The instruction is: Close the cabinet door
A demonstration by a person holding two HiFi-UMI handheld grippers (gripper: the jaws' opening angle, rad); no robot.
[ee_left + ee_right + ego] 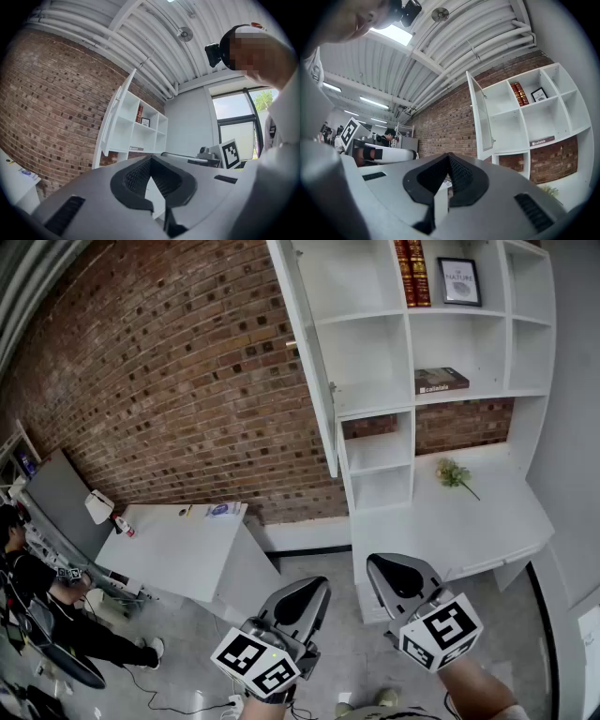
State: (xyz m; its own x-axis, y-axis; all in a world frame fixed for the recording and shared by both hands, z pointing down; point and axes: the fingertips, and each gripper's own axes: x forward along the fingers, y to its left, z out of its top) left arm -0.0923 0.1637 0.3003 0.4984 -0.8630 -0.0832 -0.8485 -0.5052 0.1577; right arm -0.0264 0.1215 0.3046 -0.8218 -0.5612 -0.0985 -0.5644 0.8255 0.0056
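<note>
- Door [307,352] stood swung open at the left edge of the cabinet [375,362], high up against the brick wall [169,381], with the upper shelves exposed.
- Both grippers were low and well apart from it, so nothing was touching the door yet.
- Left gripper [307,601]: jaws together, empty.
- Right gripper [398,576]: jaws together, empty.
- Closed tips probably suited a push on the door face rather than a grab.
- Next move likely called for a reach up and left behind the door.

- I see a white cabinet door [307,352] on a white shelf unit [375,352].
- Brick wall [169,362]: red-brown, pale mortar lines.
- Books [412,273]: dark red, gold marks.
</note>
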